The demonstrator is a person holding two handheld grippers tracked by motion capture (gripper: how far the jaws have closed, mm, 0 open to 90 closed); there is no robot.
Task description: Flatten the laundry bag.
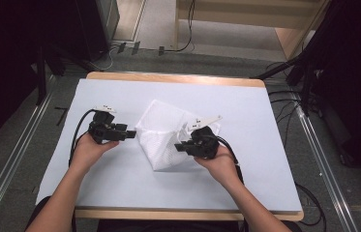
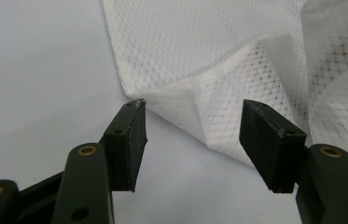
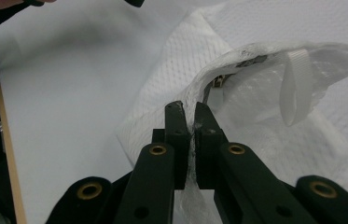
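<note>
The table (image 1: 120,183) is lit evenly from above in the high view, while the surroundings at 9 and 3 o'clock are left almost black. Only soft, short shadows are cast under the hands. The picture is a little soft and grainy. In the left gripper view, the mesh bag (image 2: 218,56) is rendered sharp, and is overexposed toward 2 o'clock. In the right gripper view, the white fabric is washed out at 1 o'clock, and the 9 o'clock edge is dark.

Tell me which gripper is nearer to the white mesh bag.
Right. The right gripper is shut on the edge of the white mesh bag, pinching its fabric. The left gripper is open at the bag's other side, its jaws just short of a folded corner, not touching.
</note>
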